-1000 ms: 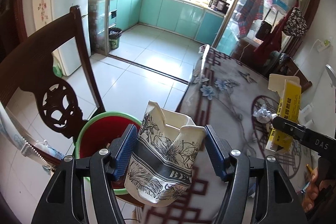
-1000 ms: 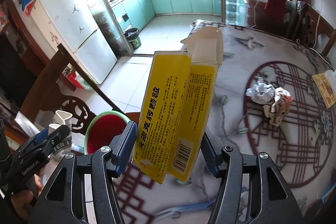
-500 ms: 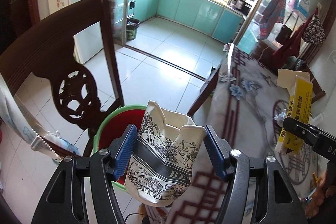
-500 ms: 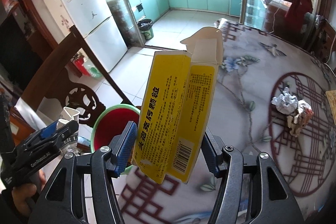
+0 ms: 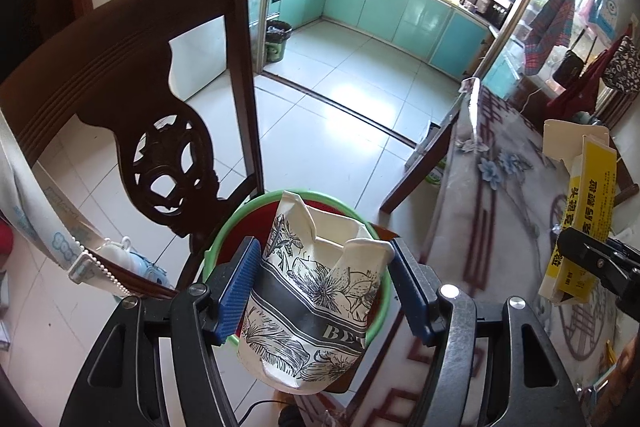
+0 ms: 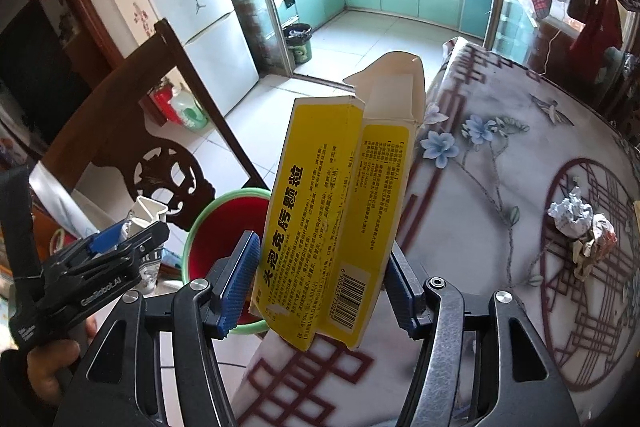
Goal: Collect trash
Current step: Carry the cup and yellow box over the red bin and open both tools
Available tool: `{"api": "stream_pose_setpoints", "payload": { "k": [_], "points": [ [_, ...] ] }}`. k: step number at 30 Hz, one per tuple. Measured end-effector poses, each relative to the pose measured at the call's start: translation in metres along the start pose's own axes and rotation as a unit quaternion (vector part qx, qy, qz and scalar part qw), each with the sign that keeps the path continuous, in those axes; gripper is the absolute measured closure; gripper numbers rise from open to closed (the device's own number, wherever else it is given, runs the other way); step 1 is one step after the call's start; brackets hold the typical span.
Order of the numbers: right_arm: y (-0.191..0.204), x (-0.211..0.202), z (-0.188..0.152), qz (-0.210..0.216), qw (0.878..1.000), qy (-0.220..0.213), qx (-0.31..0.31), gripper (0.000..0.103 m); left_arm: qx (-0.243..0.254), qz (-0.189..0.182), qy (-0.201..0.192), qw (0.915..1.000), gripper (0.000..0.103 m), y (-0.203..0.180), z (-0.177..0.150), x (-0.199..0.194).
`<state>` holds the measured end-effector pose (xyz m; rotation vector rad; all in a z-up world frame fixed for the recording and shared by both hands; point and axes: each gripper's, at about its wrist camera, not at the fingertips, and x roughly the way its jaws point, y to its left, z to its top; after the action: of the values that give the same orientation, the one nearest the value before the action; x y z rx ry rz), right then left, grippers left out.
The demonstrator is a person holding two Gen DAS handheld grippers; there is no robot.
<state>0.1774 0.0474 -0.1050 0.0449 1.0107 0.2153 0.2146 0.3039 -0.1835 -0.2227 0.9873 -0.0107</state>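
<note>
Carrying two pieces of trash off the patterned cloth-covered bench (image 6: 500,163) toward the round red bucket with a green rim (image 6: 224,227) on the floor beside the dark carved wooden chair (image 5: 132,115). Right claw (image 6: 320,287) gripping the tall yellow cardboard box (image 6: 336,195); left claw (image 5: 326,287) squeezing the crumpled flower-printed paper cup (image 5: 316,291), now hovering right over the bucket, closer than a second ago. Next, probably opening to drop. Crumpled scraps (image 6: 580,223) remaining on the bench.

The crushed paper cup (image 5: 316,291) is cream with black line-drawn lilies and a dark band. The carton (image 6: 332,203) is yellow with black lettering, and the bin (image 6: 224,227) is red inside with a green rim. Each tool has blue ribbed pads (image 6: 240,283).
</note>
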Motion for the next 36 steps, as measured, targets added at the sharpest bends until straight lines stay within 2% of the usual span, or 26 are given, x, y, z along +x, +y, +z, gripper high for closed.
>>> {"api": "stream_pose_setpoints", "payload": {
  "k": [20, 25, 31, 36],
  "points": [
    [0.051, 0.051, -0.003, 0.019, 0.996, 0.064, -0.058, 0.042, -0.017, 0.007, 0.043, 0.9989, 0.038, 0.031, -0.006, 0.038],
    [0.055, 0.063, -0.005, 0.028, 0.995, 0.080, -0.057, 0.035, -0.019, 0.003, 0.059, 0.9981, 0.035, 0.032, -0.004, 0.048],
    [0.047, 0.063, -0.005, 0.019, 0.995, 0.082, -0.046, 0.032, -0.031, 0.003, 0.068, 0.9972, 0.035, 0.035, -0.001, 0.055],
    [0.011, 0.049, -0.006, -0.008, 0.998, 0.068, -0.011, 0.024, -0.024, -0.005, 0.071, 0.9971, 0.035, 0.019, 0.001, 0.060]
  ]
}}
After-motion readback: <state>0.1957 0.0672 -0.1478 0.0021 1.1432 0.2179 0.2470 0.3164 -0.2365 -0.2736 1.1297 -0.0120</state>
